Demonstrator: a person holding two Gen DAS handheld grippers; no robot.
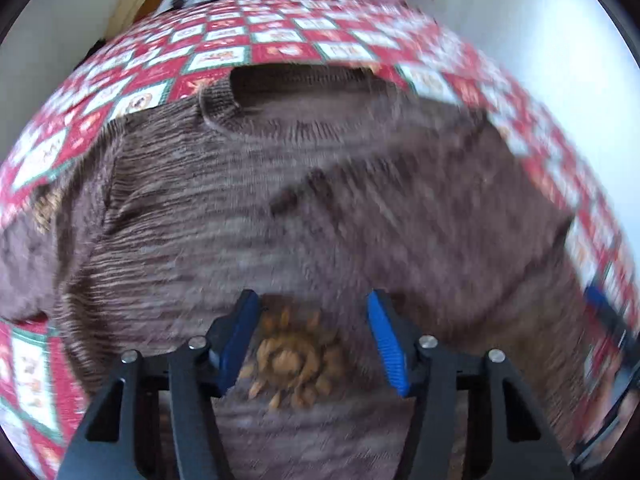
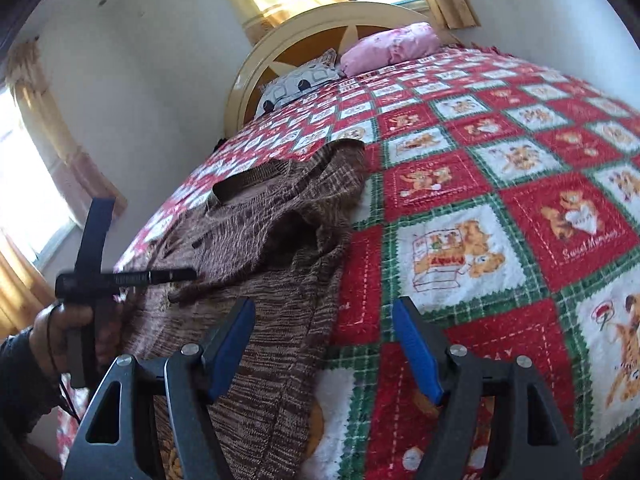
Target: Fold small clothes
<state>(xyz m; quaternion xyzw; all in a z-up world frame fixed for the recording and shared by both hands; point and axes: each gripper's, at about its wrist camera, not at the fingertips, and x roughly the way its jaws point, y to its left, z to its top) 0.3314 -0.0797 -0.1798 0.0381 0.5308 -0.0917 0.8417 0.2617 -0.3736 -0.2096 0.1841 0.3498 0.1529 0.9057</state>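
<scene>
A brown knitted sweater (image 1: pixel 248 200) lies spread on the bed, neck opening toward the headboard. One sleeve is folded across its chest. It has a tan flower patch (image 1: pixel 294 358) on it. My left gripper (image 1: pixel 314 332) is open and empty just above the flower patch. In the right wrist view the sweater (image 2: pixel 272 248) lies at the left with its right side folded inward. My right gripper (image 2: pixel 324 340) is open and empty over the sweater's right edge. The left gripper's body (image 2: pixel 96 280) shows there at the far left, held in a hand.
The bed is covered by a red, white and green checked quilt (image 2: pixel 480 184) with bear pictures. A pink pillow (image 2: pixel 388 48) and a grey patterned pillow (image 2: pixel 300 80) lie against the cream headboard (image 2: pixel 280 48). White walls and curtained windows surround the bed.
</scene>
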